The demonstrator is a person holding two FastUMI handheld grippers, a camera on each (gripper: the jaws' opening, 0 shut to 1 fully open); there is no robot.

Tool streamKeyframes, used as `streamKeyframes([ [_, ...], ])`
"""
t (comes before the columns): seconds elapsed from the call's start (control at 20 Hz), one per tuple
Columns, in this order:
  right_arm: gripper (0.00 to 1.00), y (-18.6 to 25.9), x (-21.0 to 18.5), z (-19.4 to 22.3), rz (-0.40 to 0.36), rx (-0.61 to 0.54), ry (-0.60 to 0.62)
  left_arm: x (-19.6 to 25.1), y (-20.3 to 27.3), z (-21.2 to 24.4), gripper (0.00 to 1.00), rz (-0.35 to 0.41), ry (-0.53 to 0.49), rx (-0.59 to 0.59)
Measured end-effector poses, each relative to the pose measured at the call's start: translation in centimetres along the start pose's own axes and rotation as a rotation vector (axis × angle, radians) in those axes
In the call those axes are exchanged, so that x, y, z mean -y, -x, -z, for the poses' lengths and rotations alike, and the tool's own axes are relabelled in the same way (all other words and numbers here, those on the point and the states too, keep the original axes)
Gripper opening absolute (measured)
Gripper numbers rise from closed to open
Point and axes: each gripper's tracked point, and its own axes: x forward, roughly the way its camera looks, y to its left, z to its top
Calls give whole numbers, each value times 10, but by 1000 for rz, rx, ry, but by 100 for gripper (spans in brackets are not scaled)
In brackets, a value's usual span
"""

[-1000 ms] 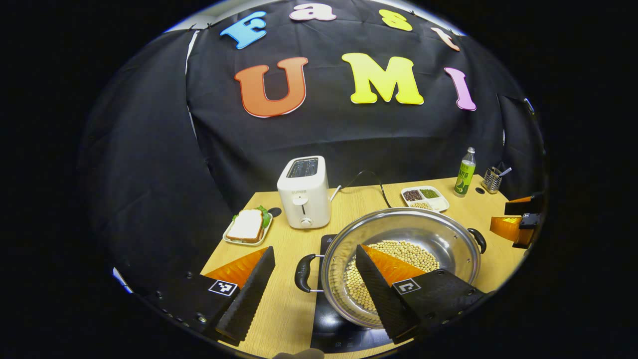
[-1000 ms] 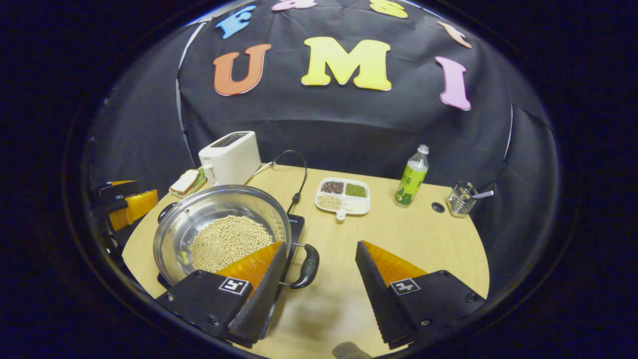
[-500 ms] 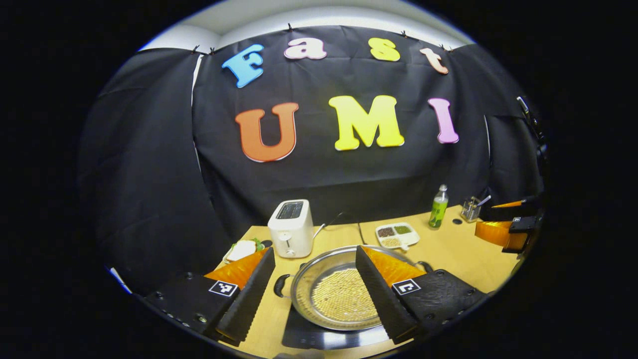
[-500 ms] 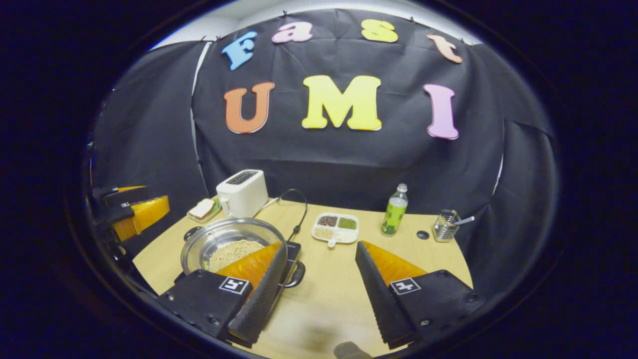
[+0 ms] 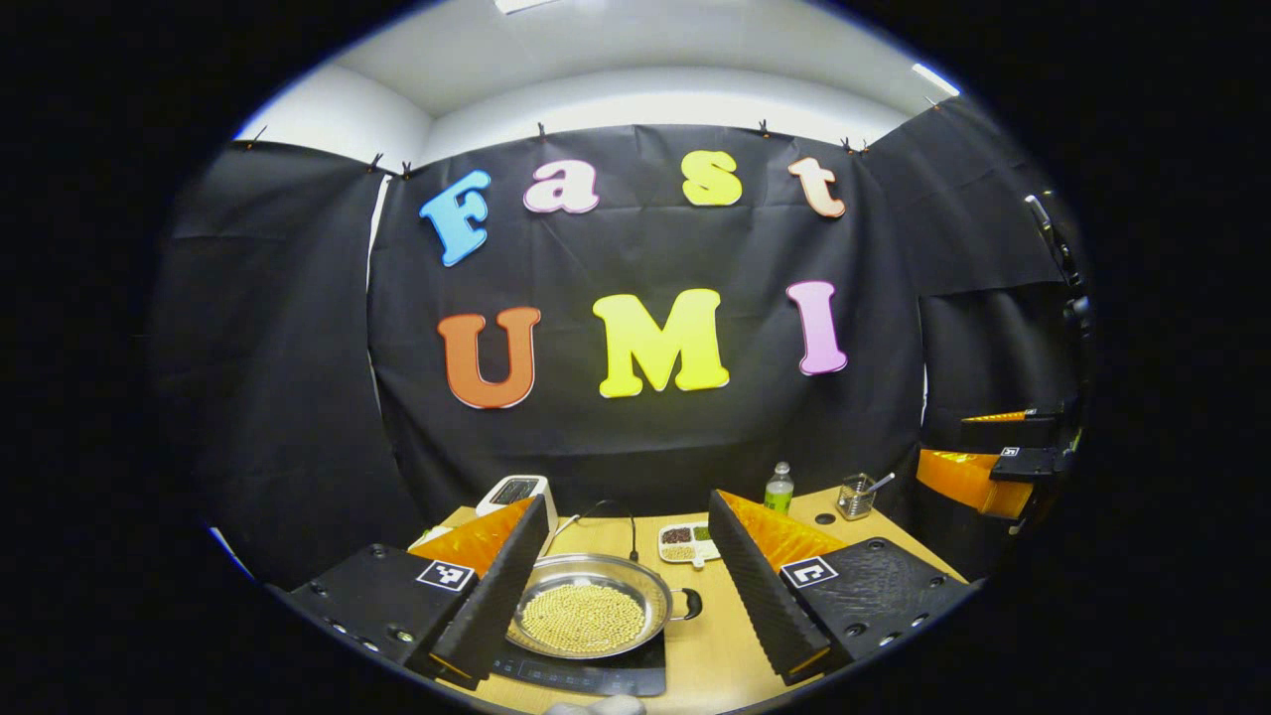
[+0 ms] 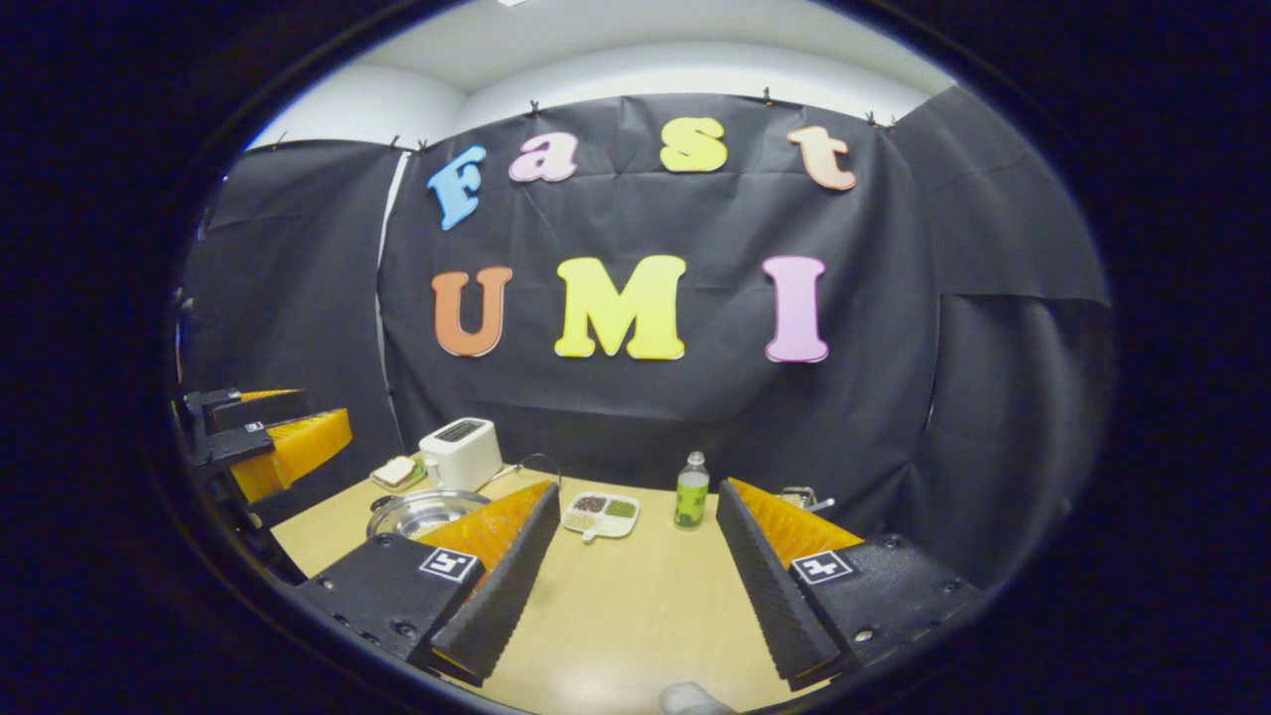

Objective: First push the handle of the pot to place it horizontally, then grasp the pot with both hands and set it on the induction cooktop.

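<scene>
Going left to right in the left gripper view: the white toaster [image 5: 520, 491] sits at the back left of the table [image 5: 730, 645], partly behind one finger. Next is the pot [image 5: 594, 618], full of pale beans, sitting on the black induction cooktop [image 5: 596, 675], its side handle [image 5: 689, 603] pointing off to the right. The left gripper [image 5: 631, 571] hangs above and nearer the camera, jaws spread wide, nothing in them. Behind are a divided snack tray [image 5: 685, 538], a green bottle [image 5: 778, 488] and a wire cup [image 5: 855, 497]. The right gripper [image 5: 993, 467] shows at the far right edge; in its own view its jaws are wide open and empty too, over bare table.
</scene>
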Motion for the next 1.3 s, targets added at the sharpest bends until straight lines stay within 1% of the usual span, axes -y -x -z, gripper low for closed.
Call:
streamKeyframes([
  [0.15, 100, 33, 40, -17, 24, 48, -28, 23, 22, -18, 96, -18, -8, 30],
  [0.3, 100, 57, 73, -24, 50, 76, -53, 41, 42, -32, 96, -24, -2, 48],
  [0.45, 100, 74, 92, -30, 60, 95, -82, 53, 56, -42, 96, -36, -18, 62],
  [0.6, 100, 83, 106, -34, 74, 100, -82, 62, 61, -49, 96, -32, -6, 58],
  [0.8, 100, 84, 114, -45, 101, 134, -82, 68, 57, -60, 96, -22, 0, 75],
  [0.95, 99, 83, 112, -46, 96, 128, -86, 71, 53, -65, 96, -10, 9, 86],
  [1.3, 100, 76, 104, -56, 87, 140, -87, 60, 48, -66, 96, -20, 15, 86],
])
